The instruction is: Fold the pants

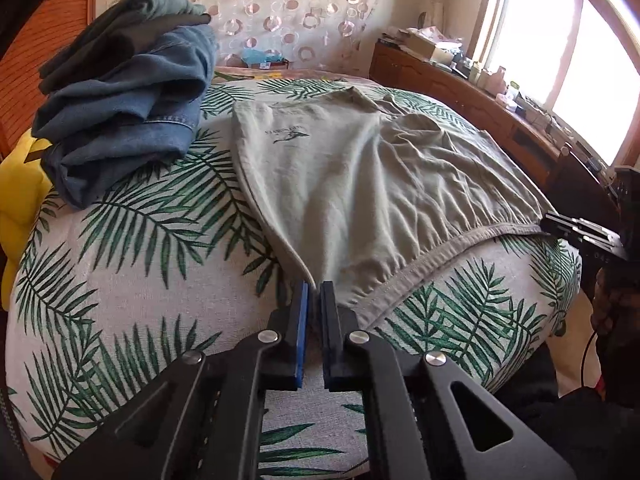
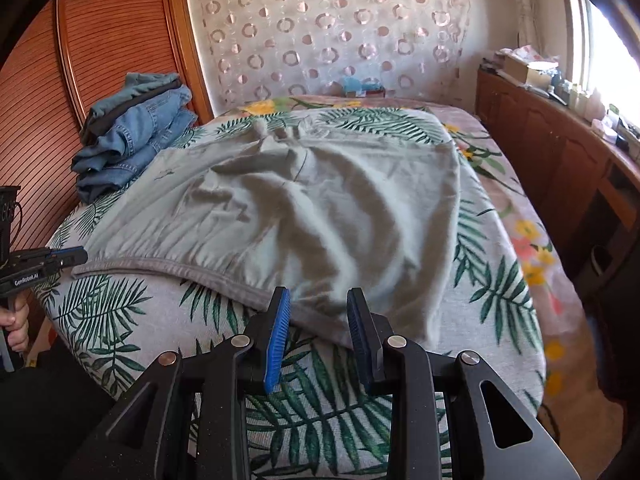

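Grey-green pants [image 1: 360, 168] [image 2: 320, 208] lie spread flat on the bed, elastic waistband toward me. My left gripper [image 1: 315, 288] is shut on the waistband's left corner, the cloth pinched between its pads. In the right wrist view the left gripper [image 2: 80, 257] meets that same end of the waistband. My right gripper [image 2: 318, 308] stands open at the waistband's right corner; the cloth's edge lies between its blue pads without being pressed. In the left wrist view the right gripper [image 1: 550, 222] shows at the waistband's far right end.
A stack of folded jeans and dark clothes [image 1: 120, 112] [image 2: 132, 140] sits at the bed's far left. The bed has a palm-leaf cover [image 1: 120, 240] [image 2: 100, 312]. A cluttered wooden cabinet [image 1: 460, 92] [image 2: 560, 152] runs along the right under the window. A hand [image 2: 16, 324] holds the left gripper.
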The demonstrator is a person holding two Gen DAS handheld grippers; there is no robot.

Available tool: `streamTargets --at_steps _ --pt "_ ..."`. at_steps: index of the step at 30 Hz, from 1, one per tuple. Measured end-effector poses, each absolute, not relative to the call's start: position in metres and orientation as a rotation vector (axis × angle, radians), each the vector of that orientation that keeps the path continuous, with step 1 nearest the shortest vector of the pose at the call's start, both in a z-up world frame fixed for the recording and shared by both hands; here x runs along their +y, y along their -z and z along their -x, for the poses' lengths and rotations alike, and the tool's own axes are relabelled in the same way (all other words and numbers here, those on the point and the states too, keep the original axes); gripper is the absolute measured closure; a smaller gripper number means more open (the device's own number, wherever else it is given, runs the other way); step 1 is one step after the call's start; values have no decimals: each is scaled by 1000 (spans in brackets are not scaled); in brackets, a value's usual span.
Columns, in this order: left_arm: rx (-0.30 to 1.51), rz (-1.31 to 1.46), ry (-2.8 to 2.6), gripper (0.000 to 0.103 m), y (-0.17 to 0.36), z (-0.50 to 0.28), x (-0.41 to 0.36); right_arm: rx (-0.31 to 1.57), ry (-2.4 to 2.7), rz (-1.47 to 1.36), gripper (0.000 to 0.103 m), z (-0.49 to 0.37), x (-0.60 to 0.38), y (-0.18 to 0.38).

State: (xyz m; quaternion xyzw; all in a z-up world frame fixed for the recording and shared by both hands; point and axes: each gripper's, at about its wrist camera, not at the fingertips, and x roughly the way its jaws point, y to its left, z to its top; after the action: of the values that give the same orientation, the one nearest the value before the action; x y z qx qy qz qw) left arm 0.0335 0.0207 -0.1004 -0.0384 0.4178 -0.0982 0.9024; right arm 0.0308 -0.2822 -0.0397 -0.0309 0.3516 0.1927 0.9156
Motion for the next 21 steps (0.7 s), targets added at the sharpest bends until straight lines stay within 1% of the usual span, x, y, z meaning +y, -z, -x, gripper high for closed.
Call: streamTargets --at_steps 6,10,11,13,14,20,21 --pt "865 76 186 99 100 -32 29 727 -411 86 73 -34 -276 40" --pt "865 72 180 99 99 -32 31 708 -399 163 74 -30 -265 43" --pt "864 71 178 99 99 -32 31 704 -398 170 77 -30 -265 43" --pt "864 71 180 99 98 -32 31 702 -399 180 95 -29 -264 44" --pt "863 71 179 99 98 -32 30 712 -423 171 98 -29 -265 44" --pt "841 75 200 98 88 -27 26 728 -454 159 98 -25 -263 47" --pt "838 72 203 95 87 -27 24 729 -454 153 98 -25 -264 47"
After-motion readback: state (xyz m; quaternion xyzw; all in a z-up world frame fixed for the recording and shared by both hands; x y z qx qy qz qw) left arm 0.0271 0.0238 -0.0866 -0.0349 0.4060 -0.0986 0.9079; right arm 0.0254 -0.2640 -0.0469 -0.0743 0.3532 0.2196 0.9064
